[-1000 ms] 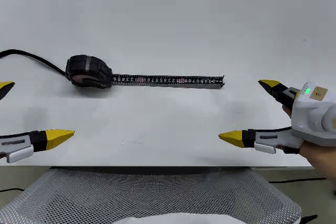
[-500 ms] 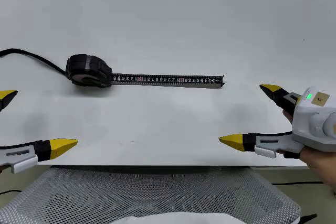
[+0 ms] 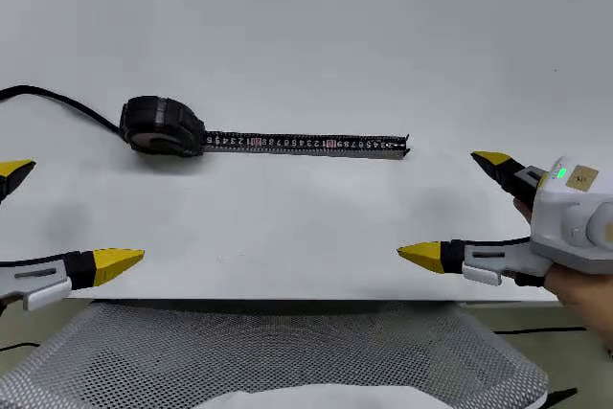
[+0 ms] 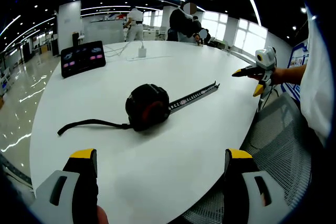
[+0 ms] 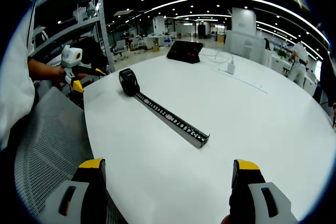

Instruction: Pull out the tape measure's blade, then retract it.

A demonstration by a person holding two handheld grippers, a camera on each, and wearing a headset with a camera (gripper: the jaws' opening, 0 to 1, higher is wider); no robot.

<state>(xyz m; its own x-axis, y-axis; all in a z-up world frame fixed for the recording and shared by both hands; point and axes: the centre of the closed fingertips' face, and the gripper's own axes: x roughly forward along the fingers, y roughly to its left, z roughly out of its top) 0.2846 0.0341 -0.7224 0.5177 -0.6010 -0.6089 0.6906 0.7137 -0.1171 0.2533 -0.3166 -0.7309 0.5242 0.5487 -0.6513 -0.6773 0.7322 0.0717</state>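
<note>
Half the job looks done from where I stand: the tape measure (image 3: 161,128) sits on the white bench (image 3: 306,26) with its blade (image 3: 306,145) already drawn out and lying flat, so I'd say retracting is what remains. The blade's long axis runs straight across in front of the person. The black case (image 4: 148,106) is at the left end and the small hook (image 3: 406,146) at the right end, while a dark strap (image 3: 57,102) trails off from the case toward the left edge. The left hand-held gripper (image 3: 77,211) hovers by the near edge of the bench with its jaws wide apart and nothing between them; the case lies ahead of it and a little to its right, well apart. The right hand-held gripper (image 3: 439,203) is held the same way, jaws spread and empty, with the hook ahead and slightly to its left, near but not touching. Going by that layout, the left one is the nearer to the case and the right one the nearer to the blade's free end. Each would have to travel forward, away from the person, to reach its end. A mesh chair (image 3: 287,352) is tucked under the near edge.
</note>
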